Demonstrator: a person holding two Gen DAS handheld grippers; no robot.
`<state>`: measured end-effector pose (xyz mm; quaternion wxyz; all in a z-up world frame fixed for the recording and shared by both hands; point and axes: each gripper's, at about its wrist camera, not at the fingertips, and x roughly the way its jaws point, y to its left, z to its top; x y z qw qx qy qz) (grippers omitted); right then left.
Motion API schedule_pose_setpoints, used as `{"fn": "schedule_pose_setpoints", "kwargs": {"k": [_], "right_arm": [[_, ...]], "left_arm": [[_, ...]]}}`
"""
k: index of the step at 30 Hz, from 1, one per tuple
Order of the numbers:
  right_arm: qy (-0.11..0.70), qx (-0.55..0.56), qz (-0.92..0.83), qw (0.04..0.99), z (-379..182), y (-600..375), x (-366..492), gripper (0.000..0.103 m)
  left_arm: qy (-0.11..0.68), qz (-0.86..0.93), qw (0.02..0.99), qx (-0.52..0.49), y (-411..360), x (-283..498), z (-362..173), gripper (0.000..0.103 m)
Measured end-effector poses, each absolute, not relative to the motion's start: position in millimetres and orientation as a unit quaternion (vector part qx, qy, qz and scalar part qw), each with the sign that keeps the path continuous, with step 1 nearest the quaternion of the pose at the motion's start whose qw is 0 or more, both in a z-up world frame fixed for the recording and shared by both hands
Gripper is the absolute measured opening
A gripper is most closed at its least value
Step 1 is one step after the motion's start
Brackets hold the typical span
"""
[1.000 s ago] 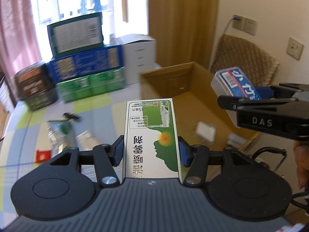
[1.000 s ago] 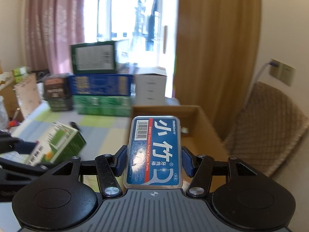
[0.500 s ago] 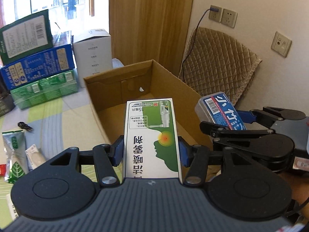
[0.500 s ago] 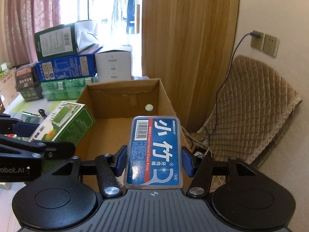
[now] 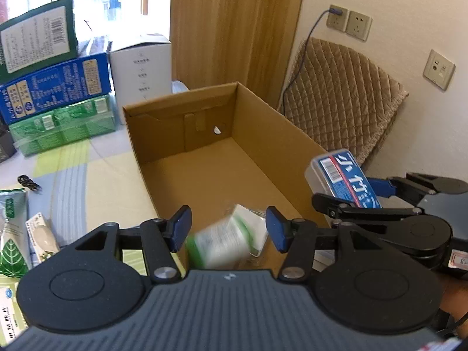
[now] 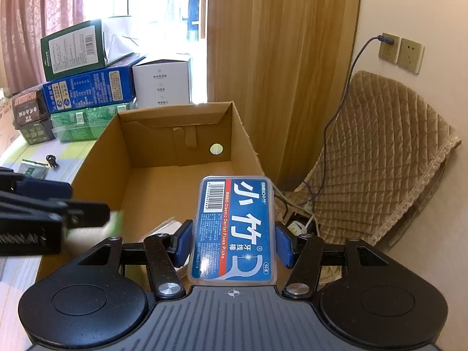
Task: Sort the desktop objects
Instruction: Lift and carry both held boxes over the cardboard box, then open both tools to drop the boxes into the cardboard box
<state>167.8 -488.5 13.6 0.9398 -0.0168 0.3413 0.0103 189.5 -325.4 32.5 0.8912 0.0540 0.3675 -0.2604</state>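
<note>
My left gripper point(image 5: 228, 228) is open over the near end of the open cardboard box point(image 5: 263, 134). The green and white medicine box point(image 5: 222, 244) is blurred just below the fingers, falling into the box. My right gripper point(image 6: 234, 242) is shut on the blue dental floss pick case point(image 6: 235, 228), held over the box's point(image 6: 99, 158) near right side. The case point(image 5: 345, 180) and right gripper point(image 5: 380, 201) also show at the right of the left wrist view. The left gripper point(image 6: 52, 207) shows at the left of the right wrist view.
Stacked green, blue and white cartons point(image 5: 55, 87) stand behind the box. Sachets and small packets point(image 5: 17, 234) lie on the striped cloth at the left. A quilted chair point(image 6: 377, 152) and wall sockets point(image 6: 400, 52) are to the right. A white item point(image 6: 163, 229) lies inside the box.
My left gripper has opened and let go of the green and white medicine box, which drops into the cardboard box. The right gripper still holds the floss case and has moved closer over the box.
</note>
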Motion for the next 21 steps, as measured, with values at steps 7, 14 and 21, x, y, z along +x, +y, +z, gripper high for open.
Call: {"fn": "schedule_pose_setpoints", "kwargs": {"k": [7, 14, 21], "right_arm": [[0.345, 0.007, 0.033, 0.938, 14.4, -478.5, 171.9, 0.054], [0.327, 0.031, 0.042, 0.943, 22.4, -474.8, 168.4, 0.068], [0.324, 0.031, 0.037, 0.945, 30.1, -474.4, 151.5, 0.069]], "left_arm": [[0.358, -0.244, 0.900, 0.045, -300.3, 185.7, 40.6, 0.051], [0.359, -0.226, 0.904, 0.045, -274.1, 177.3, 41.2, 0.051], [0.365, -0.213, 0.906, 0.038, -249.6, 164.1, 38.8, 0.051]]}}
